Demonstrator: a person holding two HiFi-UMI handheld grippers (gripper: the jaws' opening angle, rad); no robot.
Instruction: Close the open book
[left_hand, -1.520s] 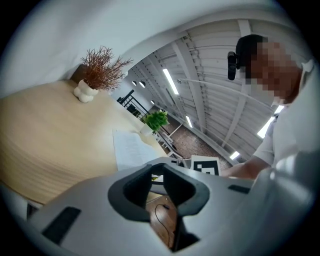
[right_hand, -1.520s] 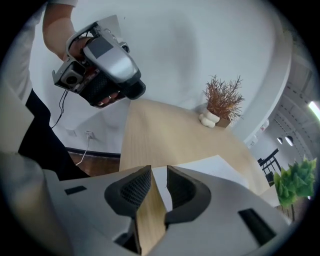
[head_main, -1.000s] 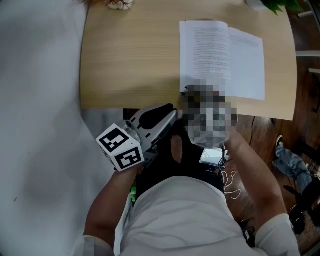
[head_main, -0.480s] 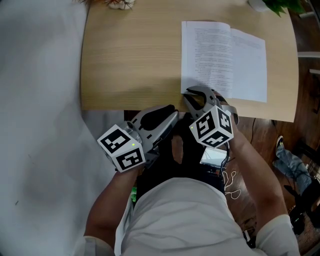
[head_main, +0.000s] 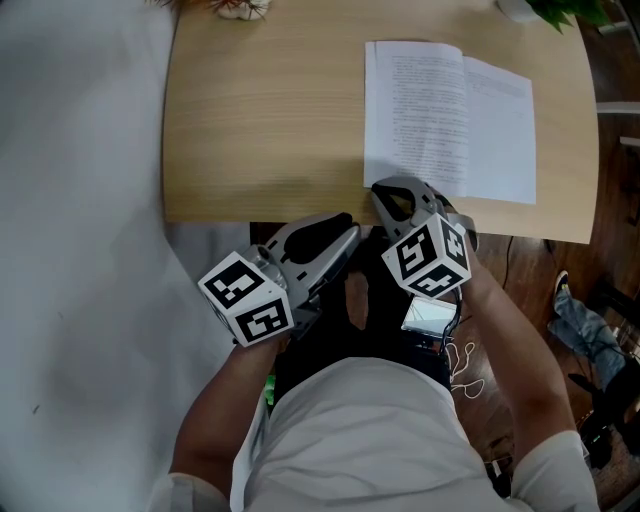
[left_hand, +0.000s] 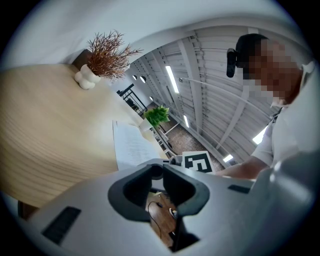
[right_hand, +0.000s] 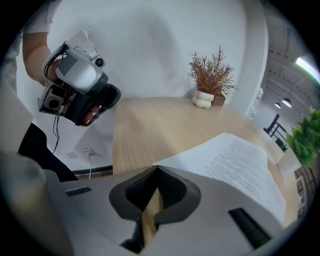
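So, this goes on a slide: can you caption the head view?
Left gripper and right gripper, both shut, at the table's near edge; open book lying just beyond.

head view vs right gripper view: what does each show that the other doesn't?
Head view only: the right tool from above with its marker cube, and the person's right forearm.
Right gripper view only: the right tool's jaws close up, tips together with nothing between them, and the vase of dried twigs in full.
Both: the open book, the wooden table and the left tool.
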